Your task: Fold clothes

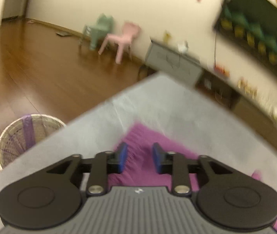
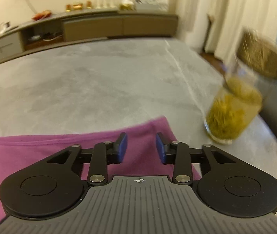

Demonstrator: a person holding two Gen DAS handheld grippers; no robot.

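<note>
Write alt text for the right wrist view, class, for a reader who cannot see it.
The open right tongs hang over a purple garment lying on a grey table, with nothing between the blue pads. A blurred glass jar of yellow-green contents stands on the table to the right, and a long sideboard lines the far wall.

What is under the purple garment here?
The purple garment lies flat on the grey table, visible all around it. Whatever sits directly beneath the cloth is covered. Both the left gripper and right gripper are open above it.
</note>
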